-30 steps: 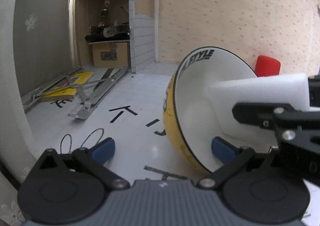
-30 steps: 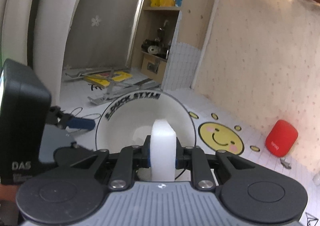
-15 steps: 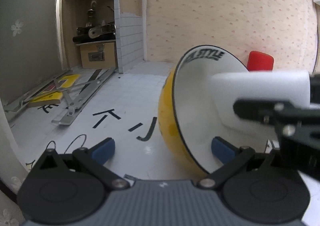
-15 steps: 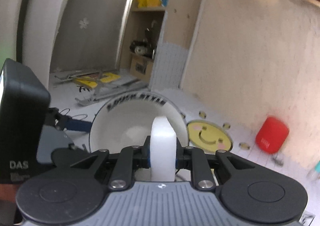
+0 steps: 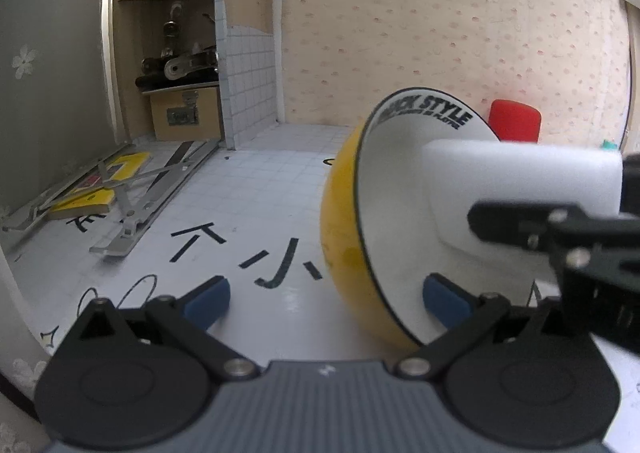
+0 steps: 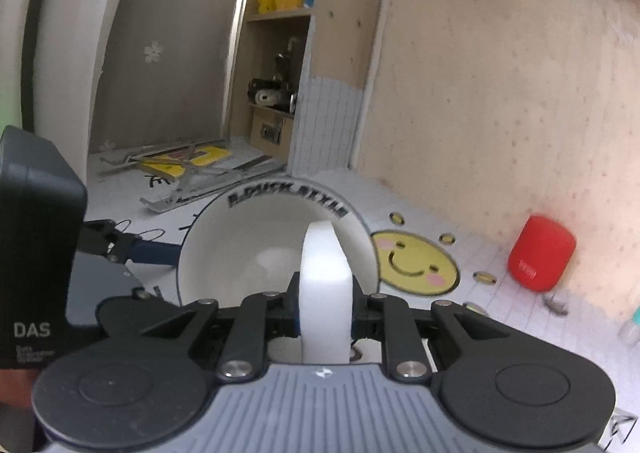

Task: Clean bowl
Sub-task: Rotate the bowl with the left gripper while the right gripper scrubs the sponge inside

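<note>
In the left view, the left tool (image 5: 324,293) is wide open around the tipped yellow bowl (image 5: 376,221) on the desk (image 5: 248,189). In the right view, the right tool (image 6: 325,313) squeezes a white sponge (image 6: 323,277) inside the bowl; rub gently so it won't roll. A red speaker (image 6: 540,257) sits right of the bowl, not blocking.

Glossy ceramic bowl (image 5: 344,221), matt foam sponge (image 5: 520,177)

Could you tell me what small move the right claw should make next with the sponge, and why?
Probably sweep the white sponge around the bowl's white inner wall. The right claw is shut on the sponge, whose tip is already inside the tilted bowl, while the left claw stands open, one finger inside the rim.
</note>
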